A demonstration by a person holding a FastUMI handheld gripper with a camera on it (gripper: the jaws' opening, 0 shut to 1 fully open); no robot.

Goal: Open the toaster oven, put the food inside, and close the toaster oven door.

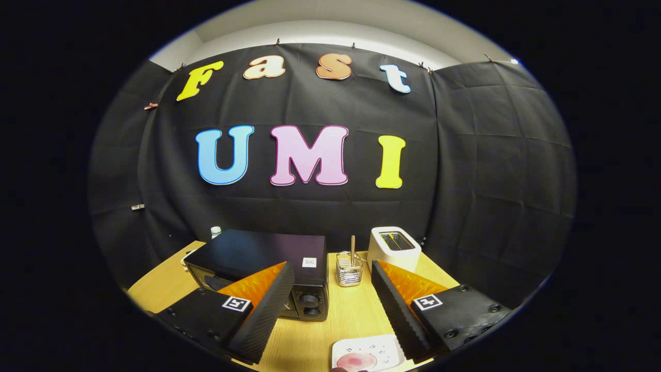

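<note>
A black toaster oven [261, 258] stands on the wooden table [351, 315], just beyond my left finger [263, 310]. Its front with two round knobs [310, 305] shows beside that finger; the door is mostly hidden behind it, so I cannot tell how it stands. Near the table's front edge, between the fingertips and toward the right one, lies a white plate [367, 353] with a pinkish round piece of food [357, 361] on it. My gripper [330, 268] is open, held above the table with nothing between its fingers.
A white pop-up toaster [393, 248] stands at the back right. A small wire basket [349, 270] holding an upright stick sits between the oven and the toaster. A bottle cap [216, 231] peeks up behind the oven. Black cloth walls close the booth.
</note>
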